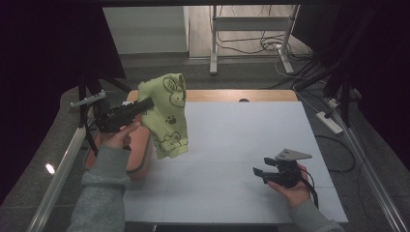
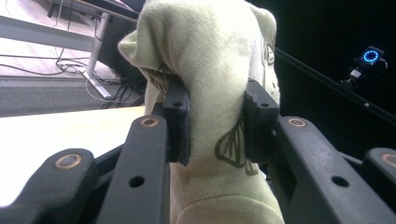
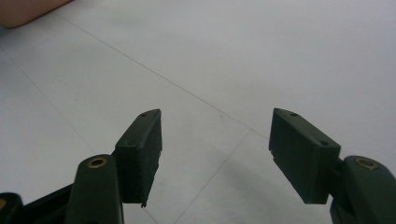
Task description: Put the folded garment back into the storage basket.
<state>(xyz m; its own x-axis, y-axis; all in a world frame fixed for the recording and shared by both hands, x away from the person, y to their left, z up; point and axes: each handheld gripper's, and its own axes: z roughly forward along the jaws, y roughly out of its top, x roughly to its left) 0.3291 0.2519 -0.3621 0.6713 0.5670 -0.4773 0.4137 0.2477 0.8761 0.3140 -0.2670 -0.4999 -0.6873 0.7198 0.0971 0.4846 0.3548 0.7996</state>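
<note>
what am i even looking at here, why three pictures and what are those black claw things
A person sits at a table covered with a white sheet and holds a hand tool with two black jaws in each hand. The wide picture comes from a camera above, looking down; the person's grey sleeves enter from the bottom. The other two pictures come from small cameras riding on each tool, looking along its jaws.

The left gripper is raised off the table and clamps a light green cloth printed with cartoon animals; its own camera shows the cloth bunched between the pads. The right gripper rests low near the white sheet with its jaws apart and nothing between them. A reddish-brown tray-like thing lies at the table's left edge.
</note>
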